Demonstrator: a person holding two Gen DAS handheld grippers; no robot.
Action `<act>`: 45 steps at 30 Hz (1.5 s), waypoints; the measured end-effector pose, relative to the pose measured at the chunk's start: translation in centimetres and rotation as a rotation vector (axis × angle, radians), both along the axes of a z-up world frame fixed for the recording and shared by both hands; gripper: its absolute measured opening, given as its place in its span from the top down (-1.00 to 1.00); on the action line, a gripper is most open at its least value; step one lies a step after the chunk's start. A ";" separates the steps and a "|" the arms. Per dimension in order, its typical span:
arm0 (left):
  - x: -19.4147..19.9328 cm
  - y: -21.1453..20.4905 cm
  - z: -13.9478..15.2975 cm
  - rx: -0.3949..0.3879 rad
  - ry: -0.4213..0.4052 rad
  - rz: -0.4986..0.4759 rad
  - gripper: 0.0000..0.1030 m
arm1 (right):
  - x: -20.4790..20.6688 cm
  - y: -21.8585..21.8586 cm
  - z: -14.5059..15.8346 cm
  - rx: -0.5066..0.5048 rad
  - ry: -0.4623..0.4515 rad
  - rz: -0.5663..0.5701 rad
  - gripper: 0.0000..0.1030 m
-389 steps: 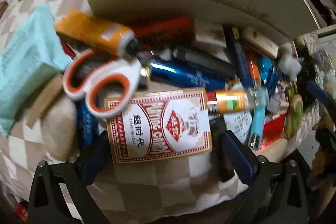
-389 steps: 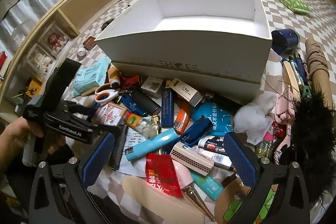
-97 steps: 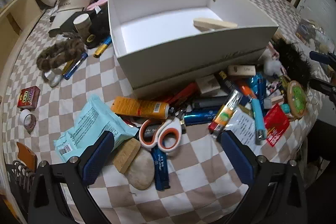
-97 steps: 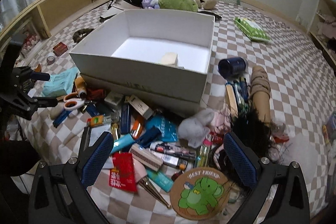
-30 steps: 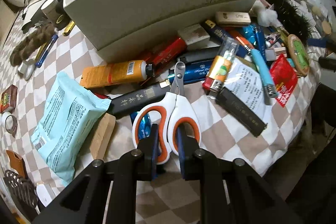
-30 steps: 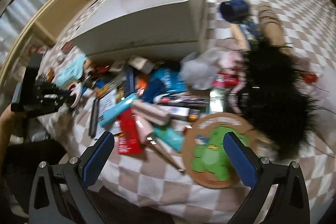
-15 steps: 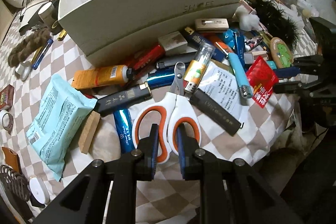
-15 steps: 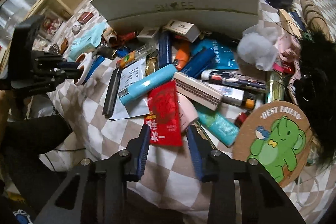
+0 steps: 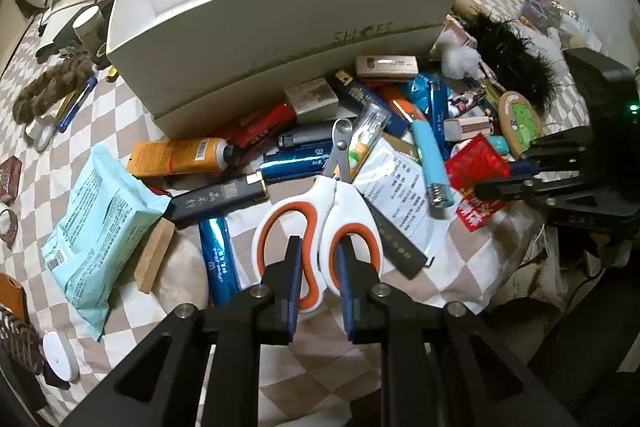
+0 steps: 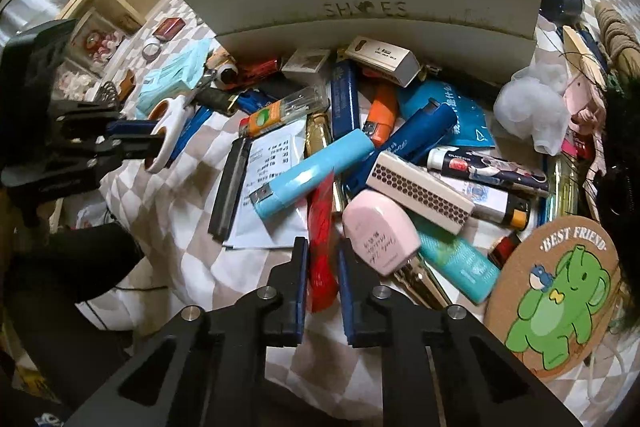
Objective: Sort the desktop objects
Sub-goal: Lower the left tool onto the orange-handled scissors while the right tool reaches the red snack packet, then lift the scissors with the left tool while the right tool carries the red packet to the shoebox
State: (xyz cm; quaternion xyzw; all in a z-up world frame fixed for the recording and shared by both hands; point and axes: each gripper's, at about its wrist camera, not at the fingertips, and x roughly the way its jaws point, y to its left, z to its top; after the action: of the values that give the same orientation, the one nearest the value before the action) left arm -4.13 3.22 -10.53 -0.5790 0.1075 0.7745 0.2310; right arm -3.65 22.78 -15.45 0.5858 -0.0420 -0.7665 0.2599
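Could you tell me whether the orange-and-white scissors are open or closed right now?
Closed: the scissors show their blades together in a single tip, with handle loops side by side, gripped between the left gripper's fingers.

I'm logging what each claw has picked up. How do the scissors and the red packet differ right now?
The scissors are rigid, white with orange-lined handle loops; the red packet is a soft foil pouch. The left claw grips the scissors by the handles, blades pointing towards the white box; the right claw pinches the red packet by its near end. Both are clamped in shut claws.
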 end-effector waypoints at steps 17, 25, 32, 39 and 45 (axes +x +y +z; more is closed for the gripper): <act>-1.6 1.6 4.6 0.077 0.087 0.016 0.67 | -2.3 2.8 9.2 -0.139 0.156 -0.129 0.86; -3.2 2.2 6.9 0.119 0.149 0.044 0.67 | -5.3 3.3 13.7 -0.220 0.259 -0.187 0.86; -5.3 2.2 8.1 0.123 0.217 0.093 0.67 | -7.9 3.1 14.7 -0.250 0.292 -0.230 0.86; -8.2 1.8 8.2 0.129 0.274 0.176 0.67 | -10.2 2.3 14.5 -0.196 0.340 -0.254 0.86; -11.1 2.0 7.3 0.133 0.288 0.241 0.67 | -13.0 2.2 12.3 -0.149 0.320 -0.286 0.86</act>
State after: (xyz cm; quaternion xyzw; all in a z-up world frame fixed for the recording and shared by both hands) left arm -15.19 5.17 -3.21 -0.4542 0.0179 0.8769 0.1566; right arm -16.63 24.96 -3.18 0.4240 -0.1391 -0.8735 0.1944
